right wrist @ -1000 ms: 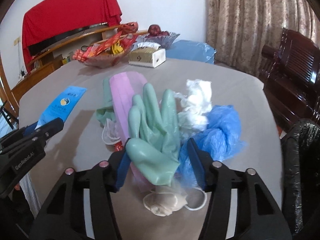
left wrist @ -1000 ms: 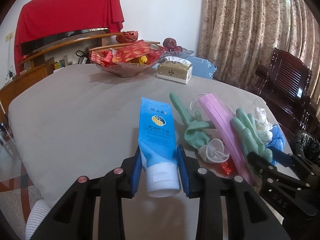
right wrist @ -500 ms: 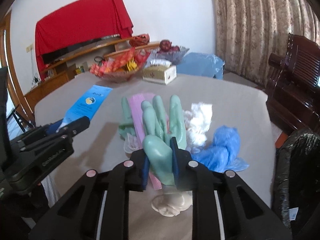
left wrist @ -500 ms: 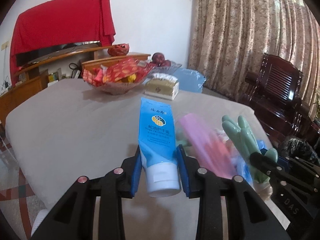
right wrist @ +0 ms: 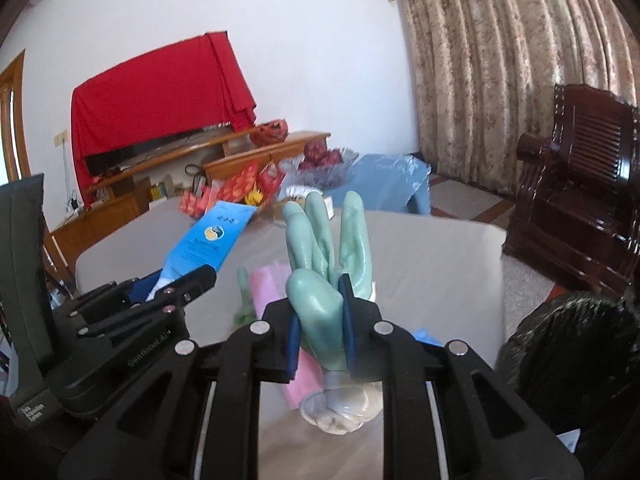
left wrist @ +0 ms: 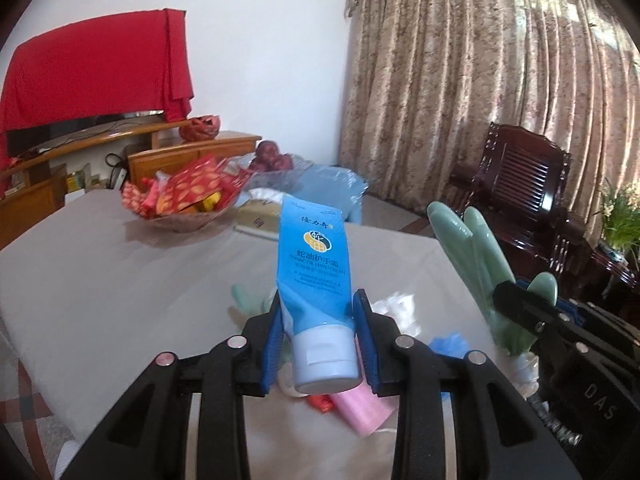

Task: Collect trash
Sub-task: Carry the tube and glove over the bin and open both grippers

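Note:
My left gripper (left wrist: 318,330) is shut on a blue hand cream tube (left wrist: 314,264) and holds it above the grey table (left wrist: 100,280). The tube also shows in the right wrist view (right wrist: 208,240). My right gripper (right wrist: 320,320) is shut on a green rubber glove (right wrist: 324,256), lifted off the table; the glove also shows in the left wrist view (left wrist: 476,248). Below on the table lie a pink pack (right wrist: 276,300), a second green glove (left wrist: 244,300), white tissue (left wrist: 396,308), blue plastic (left wrist: 448,340) and a cream mask (right wrist: 340,408).
A bowl of red snack packets (left wrist: 184,200), a tissue box (left wrist: 256,216) and a fruit dish (right wrist: 320,160) stand at the table's far side. A black trash bag (right wrist: 572,344) sits right of the table. A dark wooden chair (right wrist: 580,184) stands by the curtain.
Both grippers have risen off the table with the tube and the glove. One second ago the right gripper was open around the glove; it has since shut on it.

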Available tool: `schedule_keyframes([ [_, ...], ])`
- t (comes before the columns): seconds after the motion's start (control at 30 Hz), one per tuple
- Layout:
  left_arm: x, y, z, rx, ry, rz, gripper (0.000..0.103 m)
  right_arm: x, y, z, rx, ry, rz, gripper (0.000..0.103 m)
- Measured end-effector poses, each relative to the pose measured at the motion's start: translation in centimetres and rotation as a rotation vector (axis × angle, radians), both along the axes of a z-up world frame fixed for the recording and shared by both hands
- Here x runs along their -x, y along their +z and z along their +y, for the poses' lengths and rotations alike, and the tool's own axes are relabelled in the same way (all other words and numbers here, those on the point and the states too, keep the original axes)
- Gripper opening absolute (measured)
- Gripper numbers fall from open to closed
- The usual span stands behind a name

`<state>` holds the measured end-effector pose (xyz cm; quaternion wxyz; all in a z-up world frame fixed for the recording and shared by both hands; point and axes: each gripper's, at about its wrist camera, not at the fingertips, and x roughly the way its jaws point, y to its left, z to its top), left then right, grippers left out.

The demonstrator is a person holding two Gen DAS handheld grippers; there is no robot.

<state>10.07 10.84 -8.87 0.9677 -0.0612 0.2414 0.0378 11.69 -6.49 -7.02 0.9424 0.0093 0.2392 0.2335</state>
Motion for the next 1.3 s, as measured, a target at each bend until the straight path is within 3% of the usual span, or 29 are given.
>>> schedule_keyframes([
  [0.2,-0.7,1.1,-3.1,0.0,-0.071,-0.022,0.033,0.3,1.6,-4.1,-0.002,-0.078,-0.031,0.016],
  [0.47,-1.7,1.6,-9.5,0.015,-0.222,-0.04,0.033,1.0,1.6,-11.0,0.027,-0.239,-0.038,0.016],
  [0.8,-4.0,0.9,-21.6,0.044,-0.475,-0.021,0.033,1.9,-0.5,-20.6,0.074,-0.439,-0.008,0.016],
  [1.07,-6.1,-0.8,-28.2,0.048,-0.567,0.027,0.033,1.5,-3.8,-25.8,0.093,-0.528,0.045,0.016],
  [1.17,-6.8,-1.4,-29.6,0.051,-0.597,0.046,0.034,1.1,-5.1,-26.8,0.108,-0.554,0.067,0.024],
  [1.23,-7.0,-1.6,-30.0,0.066,-0.623,0.063,0.053,1.0,-5.9,-27.3,0.116,-0.576,0.079,0.031],
  [1.3,-6.8,-1.6,-29.9,0.069,-0.622,0.051,0.063,1.0,-6.3,-27.8,0.123,-0.601,0.082,0.047],
])
